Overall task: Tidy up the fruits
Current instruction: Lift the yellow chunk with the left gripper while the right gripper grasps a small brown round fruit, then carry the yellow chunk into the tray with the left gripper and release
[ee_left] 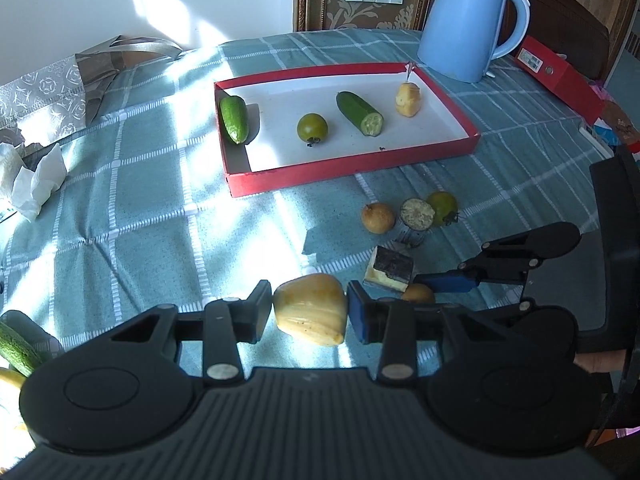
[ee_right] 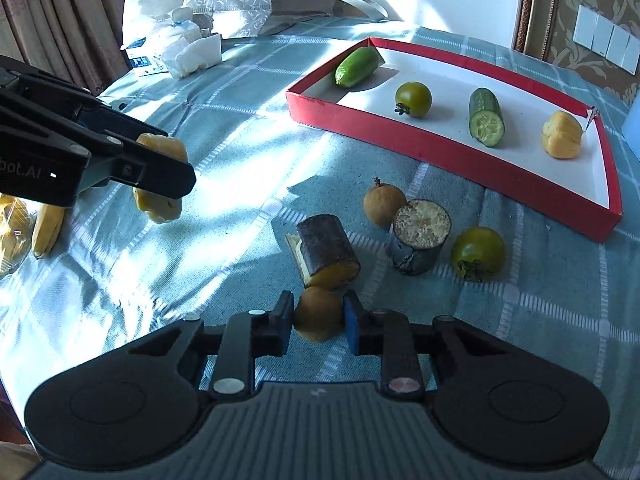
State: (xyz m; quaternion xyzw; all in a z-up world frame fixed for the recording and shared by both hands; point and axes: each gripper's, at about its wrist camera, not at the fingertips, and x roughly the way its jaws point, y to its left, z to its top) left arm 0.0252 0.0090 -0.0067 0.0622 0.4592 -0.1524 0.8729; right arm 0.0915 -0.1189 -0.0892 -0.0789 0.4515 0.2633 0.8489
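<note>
The left hand-held gripper [ee_left: 310, 312] is clenched on a yellow fruit piece [ee_left: 312, 308], held above the checked cloth of the counter [ee_left: 140, 200]. The right hand-held gripper [ee_right: 318, 318] grips a small brown round fruit [ee_right: 318, 314] low over the cloth. Just beyond it lie a dark-skinned cut chunk [ee_right: 328, 250], an upright dark cylinder piece [ee_right: 418, 236], another brown fruit [ee_right: 384, 204] and a green tomato [ee_right: 478, 254]. Farther off, the red tray [ee_right: 440, 148] holds two cucumber pieces, a green tomato and a yellow piece.

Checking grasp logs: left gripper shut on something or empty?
Shut on the yellow fruit piece: the left gripper has both pads against its sides, and the right wrist view shows it lifted off the tablecloth.
</note>
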